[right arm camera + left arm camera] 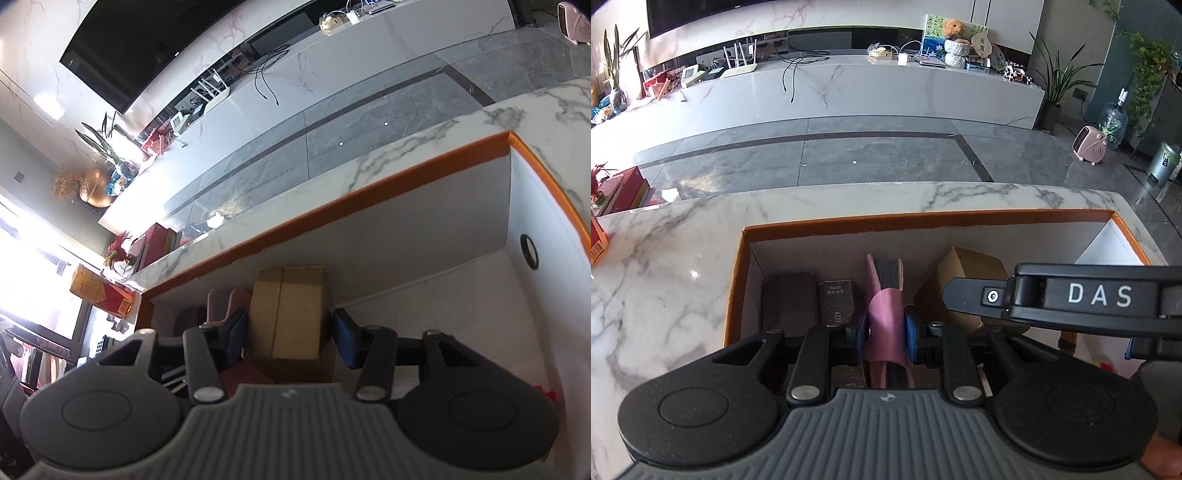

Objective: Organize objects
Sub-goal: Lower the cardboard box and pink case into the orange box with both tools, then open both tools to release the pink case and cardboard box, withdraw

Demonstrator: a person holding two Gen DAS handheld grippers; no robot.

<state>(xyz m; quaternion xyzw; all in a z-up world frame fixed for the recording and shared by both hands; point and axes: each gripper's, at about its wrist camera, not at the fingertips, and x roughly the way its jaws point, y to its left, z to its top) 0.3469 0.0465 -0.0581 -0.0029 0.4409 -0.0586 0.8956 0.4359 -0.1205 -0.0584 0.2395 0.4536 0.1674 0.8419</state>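
Note:
A white box with an orange rim [923,220] stands on the marble table [665,277]. My left gripper [886,332] is shut on a pink notebook [884,314] that stands upright inside the box, its blue pads [913,338] pressing on both covers. Left of it lie a black case [790,299] and a dark card box [836,302]. In the right wrist view my right gripper [288,334] is shut on a brown cardboard box [290,314], held low inside the orange-rimmed box [332,206] next to the pink notebook [221,304]. Its black housing marked DAS [1100,295] crosses the left wrist view.
The box's right wall has a round hole [529,251]. A red and yellow carton [596,240] sits at the table's left edge, and red books [624,188] lie beyond it. Behind the table's far edge the grey tiled floor [868,155] drops away.

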